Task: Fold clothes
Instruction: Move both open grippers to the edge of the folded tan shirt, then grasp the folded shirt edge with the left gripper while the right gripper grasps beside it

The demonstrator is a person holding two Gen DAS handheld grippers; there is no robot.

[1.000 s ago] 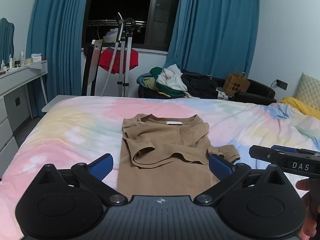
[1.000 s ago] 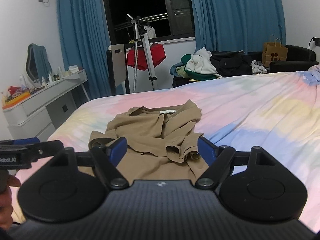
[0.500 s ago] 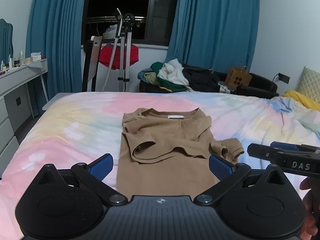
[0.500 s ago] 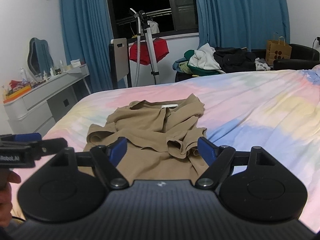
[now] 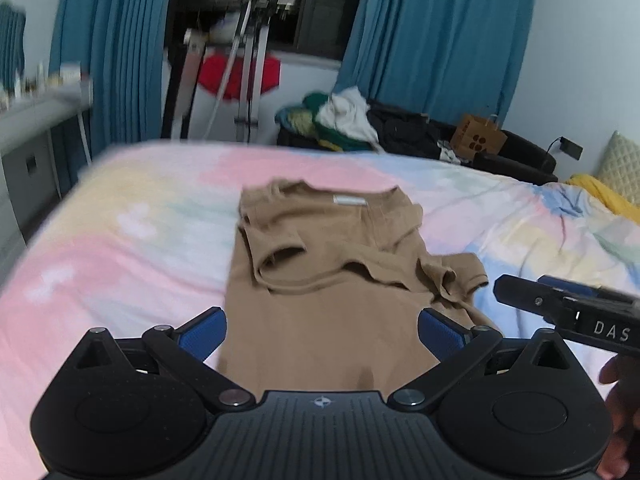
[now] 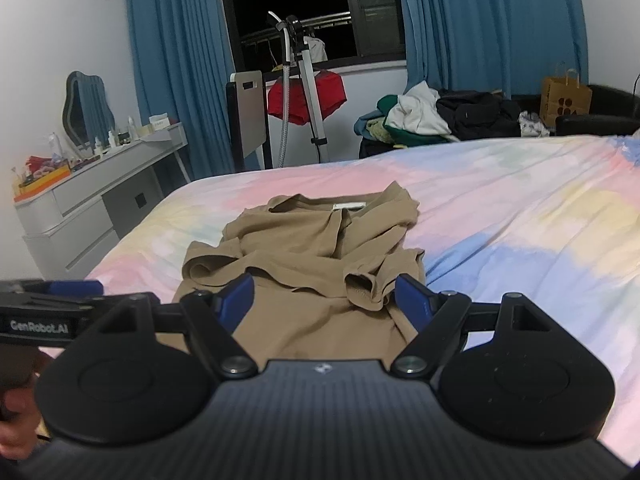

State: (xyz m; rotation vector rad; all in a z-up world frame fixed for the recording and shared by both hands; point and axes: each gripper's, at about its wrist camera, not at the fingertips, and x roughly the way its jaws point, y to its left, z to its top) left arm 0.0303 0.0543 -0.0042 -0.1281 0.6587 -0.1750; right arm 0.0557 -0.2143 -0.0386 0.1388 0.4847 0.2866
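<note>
With your left gripper (image 5: 322, 330) and right gripper (image 6: 324, 296) both wide open and empty, the tan shirt (image 5: 340, 264) lies ahead between each pair of jaws on the bed (image 6: 520, 216), where closing risks pinching the sheet or only one loose layer.

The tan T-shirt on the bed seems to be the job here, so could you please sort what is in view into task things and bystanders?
Belongs to the folding:
tan T-shirt
bed
left gripper, open
right gripper, open

Just lying about:
clothes heap
paper bag
garment steamer
dressing table
</note>
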